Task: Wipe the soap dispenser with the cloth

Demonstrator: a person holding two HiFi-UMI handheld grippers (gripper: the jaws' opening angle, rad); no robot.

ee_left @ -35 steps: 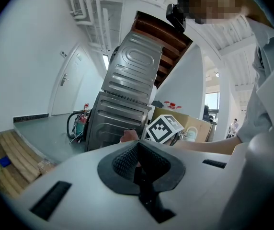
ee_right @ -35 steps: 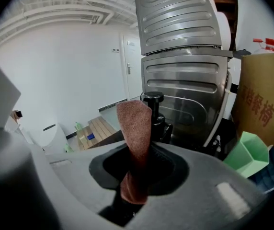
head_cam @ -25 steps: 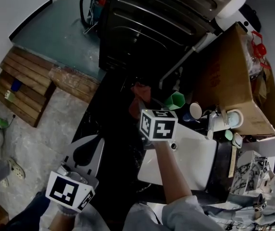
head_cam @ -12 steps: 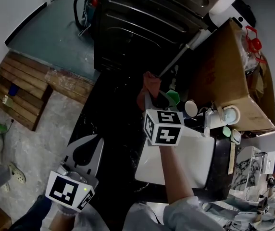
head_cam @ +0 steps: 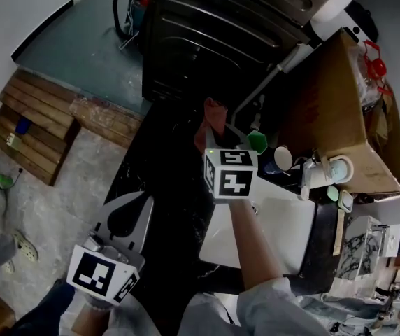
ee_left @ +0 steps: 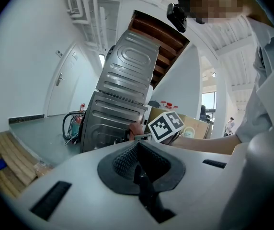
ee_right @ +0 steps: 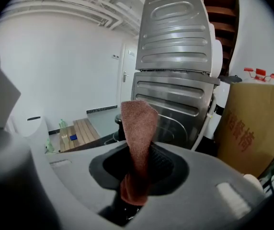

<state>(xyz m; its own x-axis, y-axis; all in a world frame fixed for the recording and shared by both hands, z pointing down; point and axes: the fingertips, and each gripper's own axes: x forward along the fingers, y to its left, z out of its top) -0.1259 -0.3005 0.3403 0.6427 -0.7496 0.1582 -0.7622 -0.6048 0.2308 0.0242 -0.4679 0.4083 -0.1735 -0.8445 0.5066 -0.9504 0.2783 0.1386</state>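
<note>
Cloth [ee_right: 138,128], pinched by right gripper [ee_right: 137,169], has barely shifted.

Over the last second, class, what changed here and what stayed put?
The right claw, shut on the cloth, edged forward toward the metal appliance. Nothing was taken or let go. The left claw stayed low, shut and empty; green cup and sink unmoved.

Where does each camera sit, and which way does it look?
Head view: on the head, steeply down at the sink; left gripper, right gripper and a sleeve show.
Left gripper view: along its shut, empty jaws toward the metal machine.
Right gripper view: along its jaws, shut on the cloth, toward that machine.
Shared: all three show the machine.
</note>
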